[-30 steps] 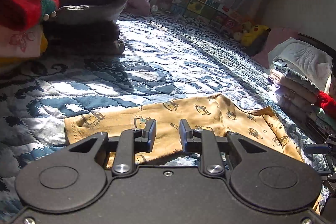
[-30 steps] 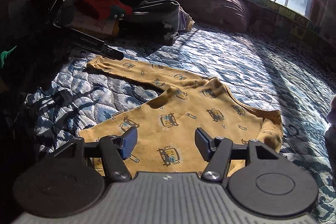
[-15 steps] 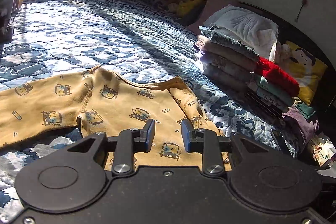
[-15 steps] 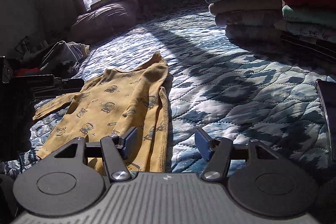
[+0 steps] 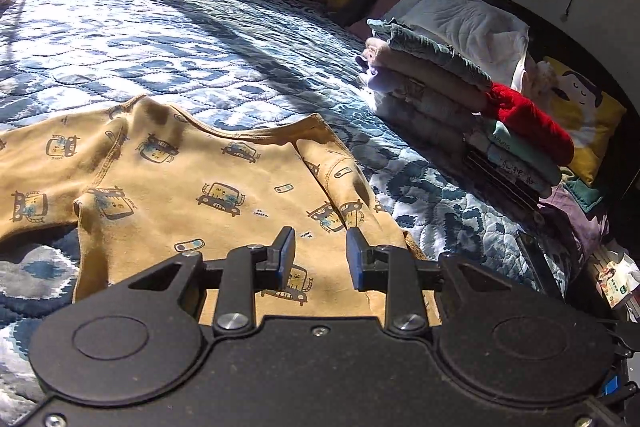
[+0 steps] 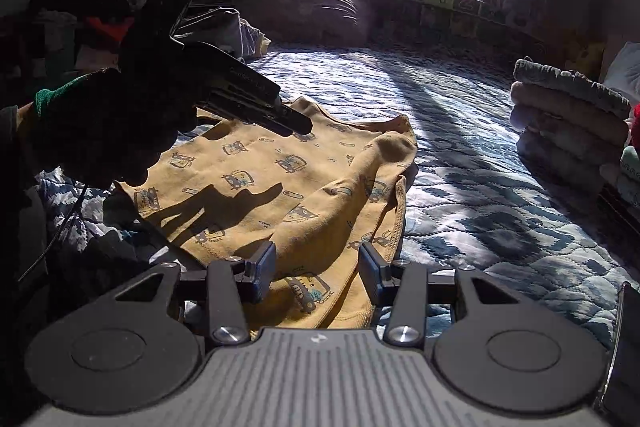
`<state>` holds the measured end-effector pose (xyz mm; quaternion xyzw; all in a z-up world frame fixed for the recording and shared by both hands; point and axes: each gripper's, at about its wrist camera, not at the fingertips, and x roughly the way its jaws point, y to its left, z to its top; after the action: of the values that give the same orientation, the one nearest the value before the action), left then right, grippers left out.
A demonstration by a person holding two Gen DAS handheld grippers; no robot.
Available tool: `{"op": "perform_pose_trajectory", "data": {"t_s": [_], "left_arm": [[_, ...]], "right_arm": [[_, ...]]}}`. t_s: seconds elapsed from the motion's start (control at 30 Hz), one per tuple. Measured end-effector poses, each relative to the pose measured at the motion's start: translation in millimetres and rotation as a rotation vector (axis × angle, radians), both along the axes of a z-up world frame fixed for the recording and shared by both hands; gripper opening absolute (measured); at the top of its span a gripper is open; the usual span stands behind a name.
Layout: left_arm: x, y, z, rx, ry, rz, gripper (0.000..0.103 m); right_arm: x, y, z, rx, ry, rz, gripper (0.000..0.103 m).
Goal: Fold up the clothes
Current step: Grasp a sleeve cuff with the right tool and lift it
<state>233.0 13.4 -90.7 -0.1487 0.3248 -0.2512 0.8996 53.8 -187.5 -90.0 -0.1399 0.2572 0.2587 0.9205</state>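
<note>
While my left gripper [image 5: 320,255] hovers narrowly parted, my right gripper [image 6: 318,273] gapes wide; the yellow shirt [image 5: 224,187] lies on the quilt [image 5: 180,39], neckline toward the window, sleeves crosswise.

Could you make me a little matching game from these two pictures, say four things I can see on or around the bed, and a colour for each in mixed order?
Things:
1. little shirt with car prints
2. quilt on the bed
3. knitted item in the folded stack
4. cuff on the sleeve behind the left gripper

Colours:
A. red
B. green
C. mustard yellow
D. blue and white

Pairs: 1-C, 2-D, 3-A, 4-B
</note>
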Motion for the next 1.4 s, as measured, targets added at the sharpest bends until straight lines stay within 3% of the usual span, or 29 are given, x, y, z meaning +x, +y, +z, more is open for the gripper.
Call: {"op": "perform_pose_trajectory", "data": {"t_s": [0.13, 0.27, 0.33, 0.37, 0.4, 0.6, 0.87, 0.93, 1.07, 1.17, 1.27, 1.4], "left_arm": [[-0.8, 4.7, 2.3, -0.037, 0.001, 0.002, 0.026], [-3.9, 6.6, 4.2, -0.051, -0.003, 0.0, 0.026], [-5.3, 10.4, 4.5, -0.062, -0.005, 0.008, 0.026], [-5.6, 12.3, 4.6, -0.067, -0.004, 0.013, 0.026], [-5.7, 15.1, 4.7, -0.073, -0.002, 0.021, 0.026], [-7.3, 27.9, 8.1, -0.105, -0.009, 0.045, 0.026], [-7.2, 33.4, 8.6, -0.123, -0.008, 0.05, 0.026], [-7.1, 32.9, 8.0, -0.122, -0.007, 0.048, 0.026], [-6.8, 32.7, 6.9, -0.121, -0.005, 0.045, 0.026], [-6.5, 32.2, 5.7, -0.116, -0.003, 0.044, 0.026], [-6.2, 32.2, 4.4, -0.111, 0.0, 0.042, 0.026], [-5.7, 33.7, 3.3, -0.109, 0.001, 0.041, 0.027]], "right_arm": [[-31.4, 45.2, -17.0, -0.305, -0.094, 0.199, 0.044], [-40.6, 75.3, -45.6, -0.595, -0.183, 0.272, 0.042], [-42.6, 78.1, -49.9, -0.633, -0.212, 0.289, 0.037], [-41.8, 78.1, -48.7, -0.629, -0.201, 0.292, 0.029], [-40.2, 76.5, -46.3, -0.618, -0.188, 0.28, 0.008], [-36.2, 46.9, -11.1, -0.473, -0.204, 0.163, 0.007], [23.8, -57.9, 58.0, -0.104, -0.154, -0.233, 0.008], [38.2, -81.9, 69.5, -0.067, -0.176, -0.312, 0.008], [65.6, -109.4, 86.8, -0.081, -0.225, -0.379, 0.007], [93.1, -120.0, 90.7, -0.124, -0.229, -0.402, 0.008], [114.2, -133.1, 92.3, -0.105, -0.204, -0.443, 0.008], [127.4, -144.3, 91.7, -0.136, -0.246, -0.465, 0.007]]}}
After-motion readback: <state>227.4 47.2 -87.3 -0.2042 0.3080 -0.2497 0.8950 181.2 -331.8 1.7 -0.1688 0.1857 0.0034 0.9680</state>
